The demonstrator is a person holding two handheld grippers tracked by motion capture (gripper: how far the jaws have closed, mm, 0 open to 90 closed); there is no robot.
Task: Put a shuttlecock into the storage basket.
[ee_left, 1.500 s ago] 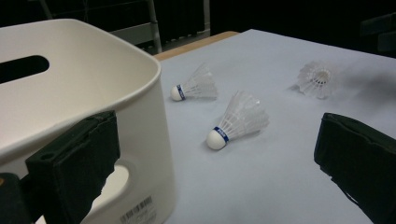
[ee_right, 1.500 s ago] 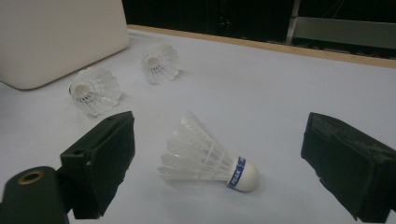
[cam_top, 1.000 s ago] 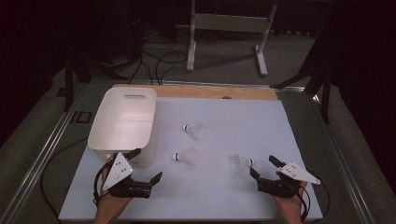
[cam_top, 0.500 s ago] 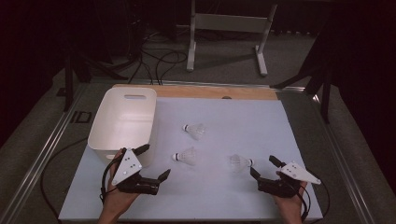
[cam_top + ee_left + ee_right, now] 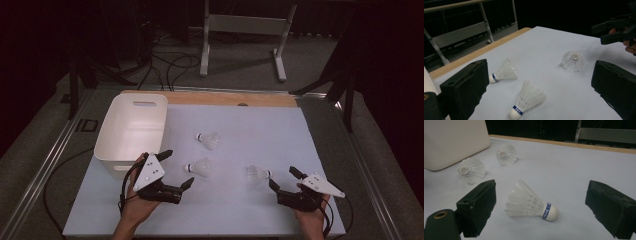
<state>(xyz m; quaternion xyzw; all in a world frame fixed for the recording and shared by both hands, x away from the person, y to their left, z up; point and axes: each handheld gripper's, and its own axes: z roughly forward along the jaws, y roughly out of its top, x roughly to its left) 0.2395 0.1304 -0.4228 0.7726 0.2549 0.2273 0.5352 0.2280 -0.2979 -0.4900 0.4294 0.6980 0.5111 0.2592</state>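
The middle shuttlecock point(image 5: 200, 167) lies on its side on the white table top point(image 5: 300, 145), just off the near right corner of the white bin point(image 5: 131, 127), with its cork toward the bin and its feather skirt fanned away from it, so its long axis runs roughly across the table. The left gripper point(image 5: 176, 170) stands just beside that cork end, jaws wide apart and holding nothing; seen along them, the shuttlecock point(image 5: 527, 100) sits low between the two black pads, cork nearest. This is the closer pairing for that bird, so a short forward reach should bracket it. Farther from the bin, a second shuttlecock point(image 5: 257, 173) points its cork toward the right gripper point(image 5: 284, 178), whose jaws are also spread and empty on either side of it point(image 5: 531, 203). A third shuttlecock point(image 5: 208, 139) rests farther back, near the bin's right wall, well apart from both grippers.
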